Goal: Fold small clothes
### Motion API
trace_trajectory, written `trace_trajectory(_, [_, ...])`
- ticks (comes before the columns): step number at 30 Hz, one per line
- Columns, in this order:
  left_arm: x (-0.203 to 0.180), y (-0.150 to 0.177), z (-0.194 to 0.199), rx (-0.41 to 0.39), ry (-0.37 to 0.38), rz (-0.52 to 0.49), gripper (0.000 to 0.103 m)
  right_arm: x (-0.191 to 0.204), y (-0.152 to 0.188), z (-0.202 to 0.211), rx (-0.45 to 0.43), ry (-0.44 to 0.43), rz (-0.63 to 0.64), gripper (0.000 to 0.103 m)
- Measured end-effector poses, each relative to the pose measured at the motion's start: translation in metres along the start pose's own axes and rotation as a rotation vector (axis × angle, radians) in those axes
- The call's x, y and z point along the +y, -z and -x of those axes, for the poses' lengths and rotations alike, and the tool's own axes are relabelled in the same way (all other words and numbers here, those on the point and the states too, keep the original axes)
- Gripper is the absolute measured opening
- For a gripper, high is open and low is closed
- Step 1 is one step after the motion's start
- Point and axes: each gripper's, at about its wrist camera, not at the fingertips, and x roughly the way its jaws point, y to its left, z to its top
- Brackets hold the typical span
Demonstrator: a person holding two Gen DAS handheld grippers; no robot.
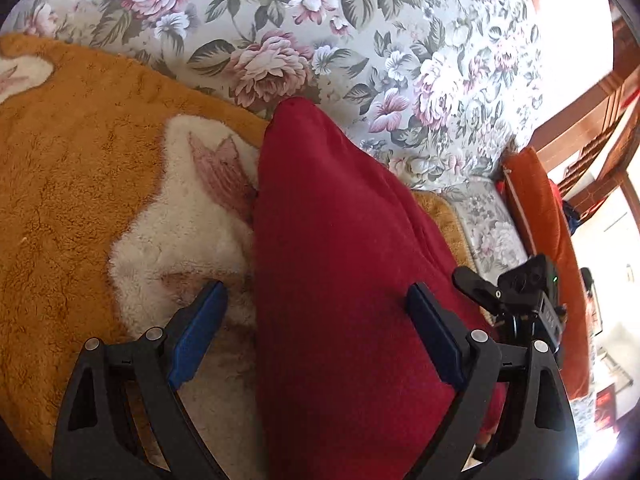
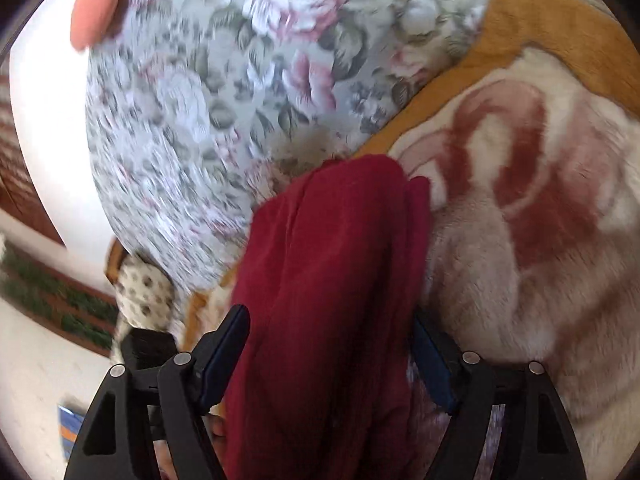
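Dark red fleece garment point(image 1: 344, 264) lying between spread left tongs point(image 1: 316, 320) and spread right tongs point(image 2: 332, 344), unpinched.

One red garment point(image 1: 344, 264), one orange plush blanket point(image 1: 80, 168), one floral cover point(image 1: 360, 40), two grippers point(image 1: 316, 320) point(image 2: 332, 344)

A floral-covered bed point(image 1: 400, 40) — on it an orange plush blanket point(image 1: 80, 160) bearing the red garment point(image 1: 340, 260).

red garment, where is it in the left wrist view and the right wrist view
Left wrist view: red garment runs centre to bottom, between the open fingers.
Right wrist view: red garment sits lower centre, bunched.
Shared landmark: the orange and white fleece blanket under it.
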Motion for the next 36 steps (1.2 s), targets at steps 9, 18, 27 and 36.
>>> trace_trajectory(9, [-0.012, 0.004, 0.004, -0.031, -0.039, -0.050, 0.043, -0.010, 0.001, 0.003, 0.015, -0.028, 0.001, 0.047])
trace_trajectory(18, [-0.030, -0.006, 0.051, -0.152, -0.074, -0.124, 0.034, 0.033, -0.004, 0.015, -0.078, -0.057, 0.100, 0.033])
trace_trajectory(27, [0.028, -0.016, 0.114, -0.204, -0.189, -0.045, 0.034, 0.084, 0.002, -0.056, 0.013, -0.169, 0.102, 0.033])
trace_trajectory(36, [0.079, -0.018, 0.094, -0.086, -0.239, 0.047, 0.069, 0.060, 0.012, -0.106, 0.096, -0.058, -0.018, 0.038])
